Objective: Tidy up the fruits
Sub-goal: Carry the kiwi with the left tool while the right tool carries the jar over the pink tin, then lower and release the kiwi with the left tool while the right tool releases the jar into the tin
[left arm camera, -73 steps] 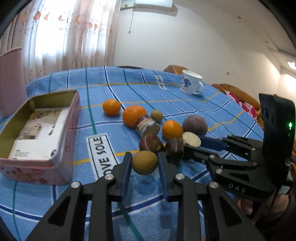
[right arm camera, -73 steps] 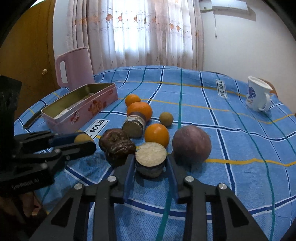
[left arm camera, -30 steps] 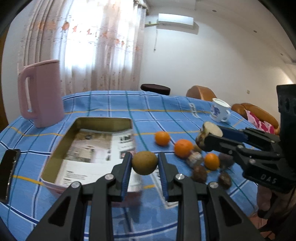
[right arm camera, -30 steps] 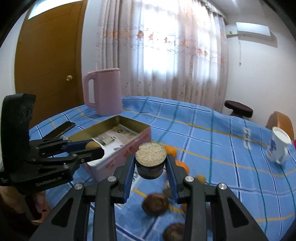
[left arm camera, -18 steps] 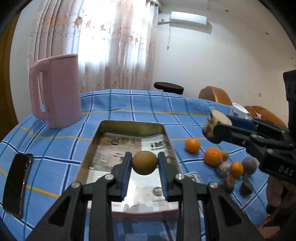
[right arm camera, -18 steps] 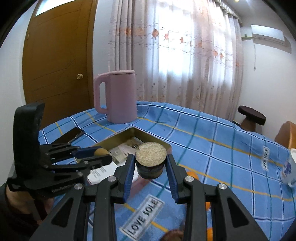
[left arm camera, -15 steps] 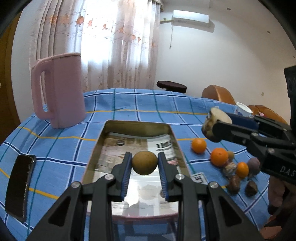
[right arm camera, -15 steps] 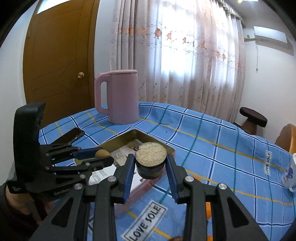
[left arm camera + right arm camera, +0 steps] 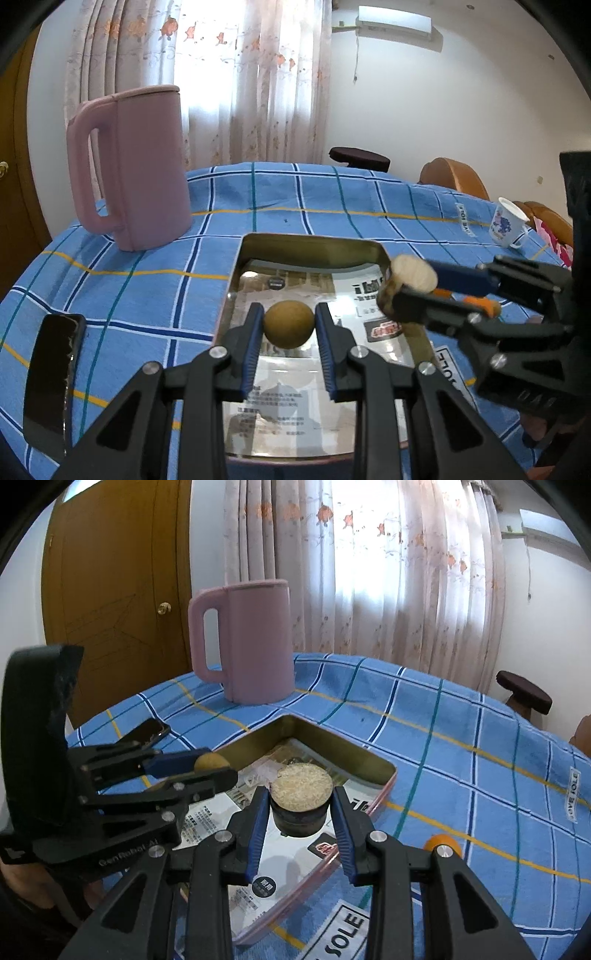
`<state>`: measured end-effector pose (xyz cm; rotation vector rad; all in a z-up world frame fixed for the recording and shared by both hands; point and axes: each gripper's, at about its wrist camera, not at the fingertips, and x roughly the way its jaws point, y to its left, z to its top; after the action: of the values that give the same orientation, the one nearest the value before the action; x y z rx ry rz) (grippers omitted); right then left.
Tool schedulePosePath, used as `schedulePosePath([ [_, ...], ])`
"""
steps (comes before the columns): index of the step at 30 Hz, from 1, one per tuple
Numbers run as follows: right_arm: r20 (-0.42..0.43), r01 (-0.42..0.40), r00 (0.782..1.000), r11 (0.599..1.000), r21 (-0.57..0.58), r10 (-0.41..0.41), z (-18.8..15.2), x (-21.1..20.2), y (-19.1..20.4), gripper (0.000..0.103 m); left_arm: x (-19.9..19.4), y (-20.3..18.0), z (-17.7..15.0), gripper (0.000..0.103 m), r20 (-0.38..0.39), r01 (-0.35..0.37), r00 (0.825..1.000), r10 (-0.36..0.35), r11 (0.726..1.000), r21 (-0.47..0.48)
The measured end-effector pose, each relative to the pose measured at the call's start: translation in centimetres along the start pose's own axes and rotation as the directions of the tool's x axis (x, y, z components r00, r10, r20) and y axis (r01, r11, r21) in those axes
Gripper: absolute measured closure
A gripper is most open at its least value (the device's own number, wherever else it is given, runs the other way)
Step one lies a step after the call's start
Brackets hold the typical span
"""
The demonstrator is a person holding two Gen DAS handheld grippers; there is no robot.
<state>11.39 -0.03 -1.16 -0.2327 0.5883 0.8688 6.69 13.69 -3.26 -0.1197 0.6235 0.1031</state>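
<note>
Both of your grippers have travelled from the fruit pile to the tin since the earlier frames, each carrying its fruit along. Your left gripper point(image 9: 289, 329) has its fingers clamped on a round brown fruit point(image 9: 289, 324), pads pressed to either side, and the fruit hangs between them above the paper-lined floor of the open tin point(image 9: 312, 244). Your right gripper point(image 9: 300, 810) has its fingers clamped on a cut dark fruit point(image 9: 301, 794), pale cut face upward, likewise held over the tin's interior, near the corner ahead of the fingertips. The two grippers sit just beside each other, right one off the right side of the left fingers. Beyond the left fingertips and to their left, a pink jug point(image 9: 138, 166) stands upright on the blue checked worktop point(image 9: 332, 192). A dark phone point(image 9: 51, 373) lies flat left of the left fingers. One orange fruit point(image 9: 441, 843) rests on the cloth just right of the right fingers, outside the tin. A white mug point(image 9: 508, 227) stands far right.
</note>
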Motion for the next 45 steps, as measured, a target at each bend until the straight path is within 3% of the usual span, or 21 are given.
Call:
schedulePosePath([
  [24, -0.111, 0.003, 0.994, 1.0, -0.02, -0.005, -1.1, 3.6, 1.4, 0.067, 1.8, 0.9, -0.5, 0.072, -0.055, -0.015, 0.998, 0.014, 1.0, -0.007],
  [27, -0.105, -0.001, 0.994, 1.0, -0.02, -0.001, -1.1, 3.5, 1.5, 0.066, 1.6, 0.7, -0.5, 0.065, -0.052, -0.017, 0.999, 0.017, 1.0, 0.006],
  [30, -0.098, 0.008, 0.995, 1.0, -0.014, -0.009, -1.0, 3.2, 1.4, 0.058, 1.3, 0.7, -0.4, 0.061, -0.044, -0.025, 0.999, 0.025, 1.0, 0.005],
  [32, -0.088, 0.008, 0.996, 1.0, -0.006, -0.008, -1.1, 2.7, 1.2, 0.056, 0.7, 0.7, -0.4, 0.053, -0.027, -0.026, 0.999, 0.026, 1.0, -0.003],
  [34, -0.08, 0.019, 0.997, 1.0, -0.005, -0.02, -1.3, 1.8, 1.0, 0.054, -0.5, 0.7, -0.4, 0.034, 0.007, -0.029, 1.0, 0.029, 0.999, -0.018],
  [35, -0.073, 0.023, 0.997, 1.0, -0.008, -0.023, -1.5, 1.3, 1.0, 0.053, -1.0, 0.6, -0.5, 0.031, 0.023, -0.029, 0.999, 0.029, 0.999, -0.02],
  [42, 0.012, 0.103, 0.995, 0.995, 0.0, -0.103, -5.5, -6.9, -0.7, 0.05, -4.9, -2.3, -1.7, 0.009, 0.125, 0.028, 0.992, -0.027, 1.0, -0.005],
  [45, 0.032, 0.185, 0.982, 0.982, 0.034, -0.186, -8.1, -10.5, -2.6, 0.049, -5.5, -4.5, -2.8, 0.009, 0.126, 0.07, 0.989, -0.072, 0.997, 0.024],
])
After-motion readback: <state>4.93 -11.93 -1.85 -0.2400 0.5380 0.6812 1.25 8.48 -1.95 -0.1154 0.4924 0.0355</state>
